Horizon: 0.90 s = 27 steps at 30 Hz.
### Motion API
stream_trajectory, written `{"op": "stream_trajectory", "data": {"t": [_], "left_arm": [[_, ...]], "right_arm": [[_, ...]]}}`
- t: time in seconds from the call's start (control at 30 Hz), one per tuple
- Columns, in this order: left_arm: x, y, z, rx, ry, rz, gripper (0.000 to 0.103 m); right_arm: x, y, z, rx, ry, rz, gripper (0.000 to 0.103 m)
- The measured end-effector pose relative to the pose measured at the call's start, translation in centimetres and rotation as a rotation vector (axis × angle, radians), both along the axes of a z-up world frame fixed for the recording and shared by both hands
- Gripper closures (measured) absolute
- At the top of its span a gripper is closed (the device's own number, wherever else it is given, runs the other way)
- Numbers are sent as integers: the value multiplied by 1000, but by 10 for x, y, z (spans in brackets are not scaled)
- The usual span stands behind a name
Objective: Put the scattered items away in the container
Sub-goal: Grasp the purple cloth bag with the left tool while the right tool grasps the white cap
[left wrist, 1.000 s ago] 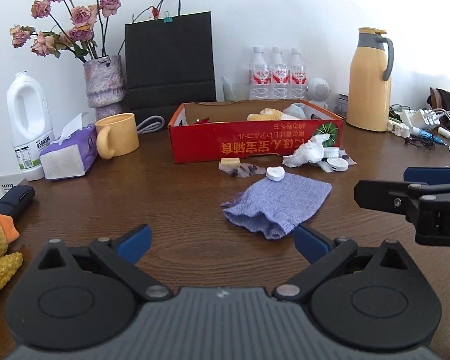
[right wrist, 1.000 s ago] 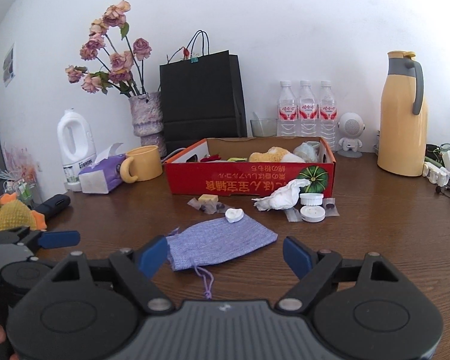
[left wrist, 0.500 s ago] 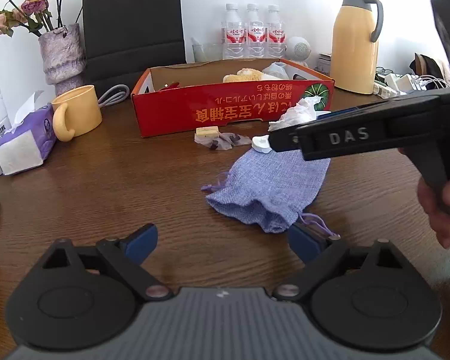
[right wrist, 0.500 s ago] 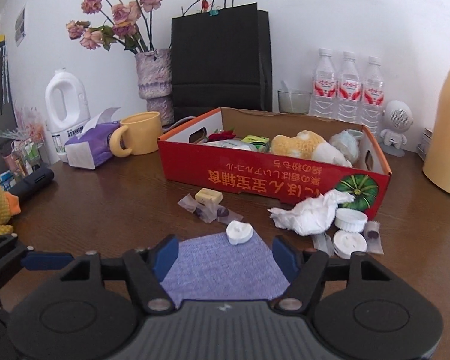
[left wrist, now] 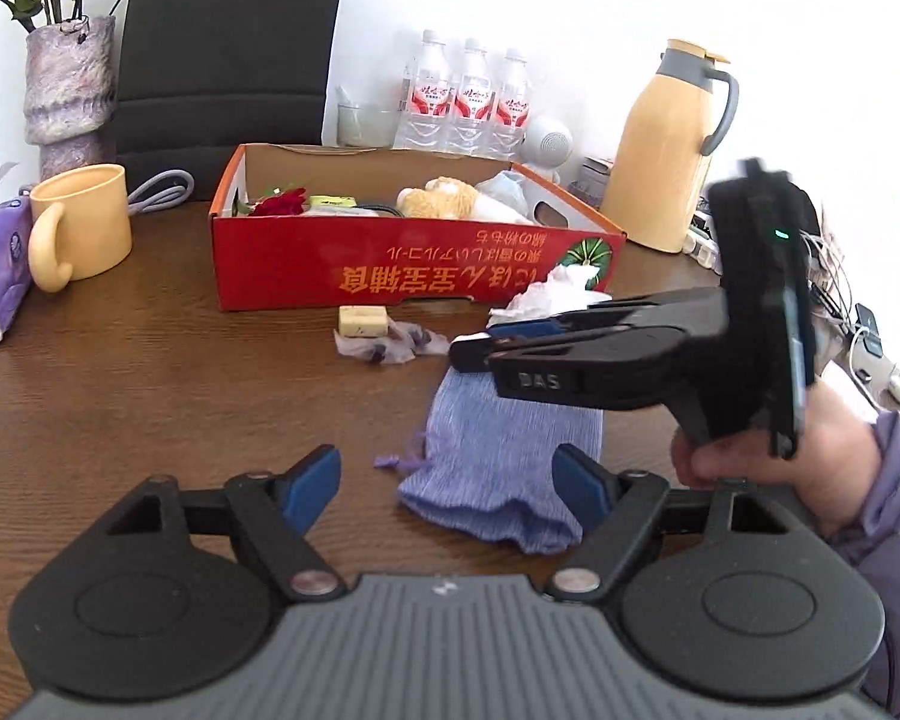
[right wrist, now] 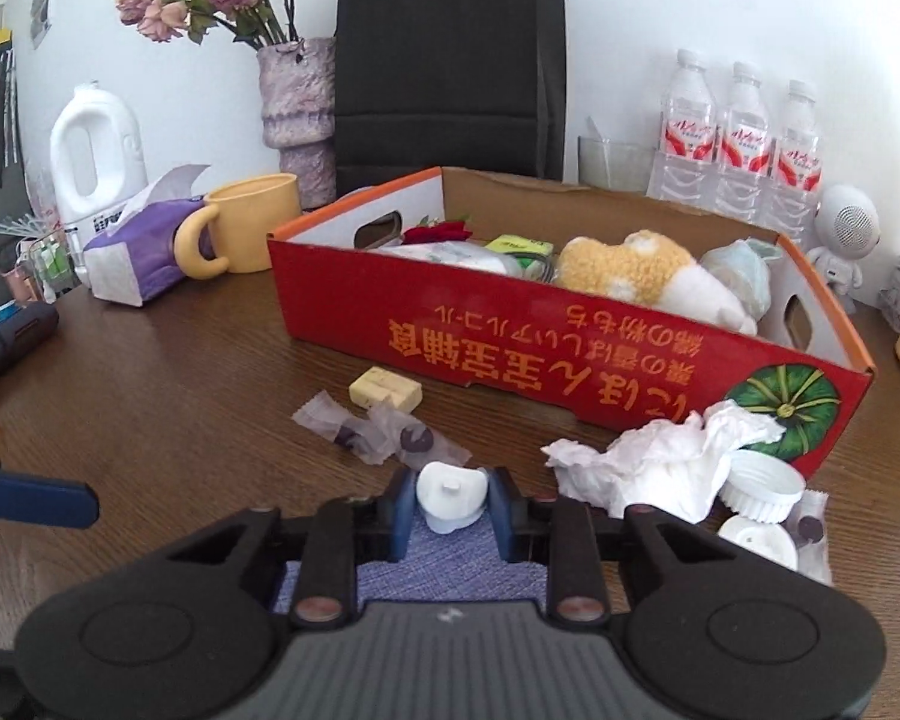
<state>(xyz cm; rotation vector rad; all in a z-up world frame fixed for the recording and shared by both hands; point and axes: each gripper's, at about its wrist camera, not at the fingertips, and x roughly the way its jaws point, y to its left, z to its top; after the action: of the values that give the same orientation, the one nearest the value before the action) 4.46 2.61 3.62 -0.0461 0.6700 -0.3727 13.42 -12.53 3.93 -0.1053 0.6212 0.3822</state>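
A small white tooth-shaped piece point(right wrist: 450, 495) rests on the far end of a flat lilac cloth pouch point(left wrist: 510, 444). My right gripper point(right wrist: 452, 504) is closing on it, and its blue pads touch both sides. In the left wrist view the right gripper point(left wrist: 468, 351) reaches in from the right over the pouch, held by a hand. My left gripper point(left wrist: 444, 486) is closing slowly but stands wide at the pouch's near end, its pads pressing nothing. The red cardboard box point(right wrist: 510, 348) behind holds a plush toy and several other items.
Before the box lie a yellow block point(right wrist: 385, 387), clear wrappers point(right wrist: 378, 429), a crumpled tissue point(right wrist: 660, 462) and white lids point(right wrist: 762, 483). A yellow mug point(left wrist: 84, 222), tissue pack point(right wrist: 144, 246), vase point(right wrist: 297, 96), black bag point(left wrist: 222, 42), bottles point(left wrist: 468, 102) and thermos point(left wrist: 660, 150) ring the table.
The right gripper has moved in over the pouch and narrowed its jaws around the white piece. The left gripper has come closer to the pouch with its jaws a little narrower.
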Motion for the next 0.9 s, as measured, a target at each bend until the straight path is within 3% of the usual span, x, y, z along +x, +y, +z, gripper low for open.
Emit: {"op": "stream_trajectory", "data": {"t": [0.1,0.23,0.37,0.4,0.47,0.53,0.73,0.9], "left_arm": [[18,-19,-4,46,20,-16,23],[48,-44,-15,85,64,-102,9],[62,-61,-26,150,81,-106,9],[61,-62,-27,159,74,-103,13],[57,-62,-27,145,52,-105,34],[52,-61,-25,124,47,-95,99],[17,-61,-16,133,-24,25,100],[-37,-54,24,124,-168,123,101]], "right_arm": [[-17,-26,14,42,-26,-47,78],[-49,-61,22,77,-38,-113,78],[-80,-80,21,114,-45,-155,78],[-86,-83,21,121,-49,-160,78],[-98,-89,21,148,-52,-170,78],[-108,-93,19,179,-42,-182,78],[-132,-93,16,224,-35,-185,78],[-157,-92,25,255,-56,-181,78]]}}
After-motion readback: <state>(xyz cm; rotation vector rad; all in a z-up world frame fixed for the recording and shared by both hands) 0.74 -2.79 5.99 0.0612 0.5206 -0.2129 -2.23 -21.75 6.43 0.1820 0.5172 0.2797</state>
